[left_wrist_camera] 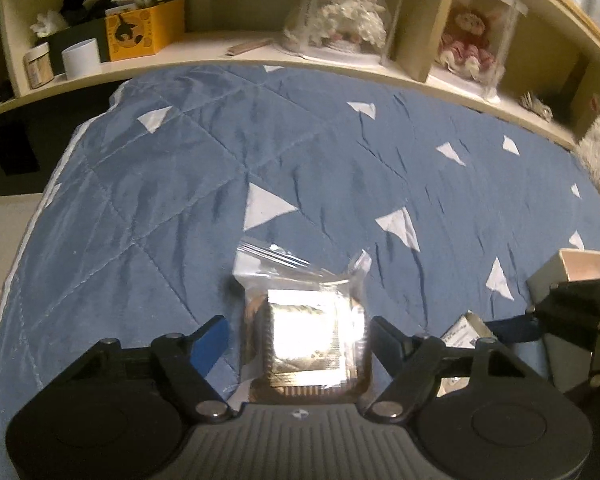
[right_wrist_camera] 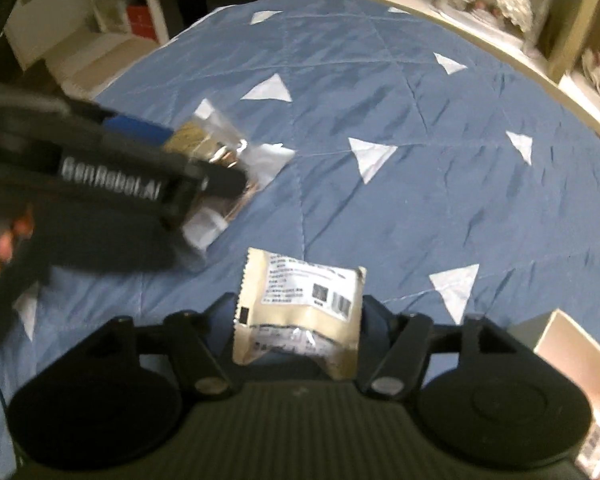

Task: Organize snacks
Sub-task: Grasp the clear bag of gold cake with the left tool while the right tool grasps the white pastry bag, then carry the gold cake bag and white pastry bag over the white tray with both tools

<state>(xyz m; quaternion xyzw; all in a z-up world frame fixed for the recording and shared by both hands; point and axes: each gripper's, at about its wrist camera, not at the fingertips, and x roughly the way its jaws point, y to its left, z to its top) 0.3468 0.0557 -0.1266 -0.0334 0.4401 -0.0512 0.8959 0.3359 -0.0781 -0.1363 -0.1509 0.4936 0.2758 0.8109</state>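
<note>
The left gripper (left_wrist_camera: 296, 336) is clamped on a clear-wrapped snack (left_wrist_camera: 308, 340), a square biscuit-like piece in shiny transparent film that glares under the light; its 2 fingers press the packet from both sides, and the packet's crumpled upper edge sticks out past the fingertips above the blue quilt (left_wrist_camera: 180, 184). From the right wrist view the same gripper (right_wrist_camera: 204, 172) enters from the left, blurred, with the clear packet (right_wrist_camera: 220, 160) hanging between its fingers over the quilt. The right gripper (right_wrist_camera: 298, 312) grips a beige snack packet (right_wrist_camera: 300, 308) with a white printed label and dark codes; the packet stands upright between the 2 fingers, its serrated top edge pointing away from the camera. In the left wrist view the right gripper (left_wrist_camera: 500, 330) appears at the right edge, just beside a pale open box (left_wrist_camera: 580, 266) that sits on the quilt, and a corner of the beige packet (left_wrist_camera: 460, 332) shows there. The quilt is blue with white triangles and diagonal stitching. Behind it runs a cream shelf unit (left_wrist_camera: 260, 52) that holds a yellow box (left_wrist_camera: 140, 34), a white cup (left_wrist_camera: 81, 58), and 2 dolls in clear cases (left_wrist_camera: 348, 12).
</note>
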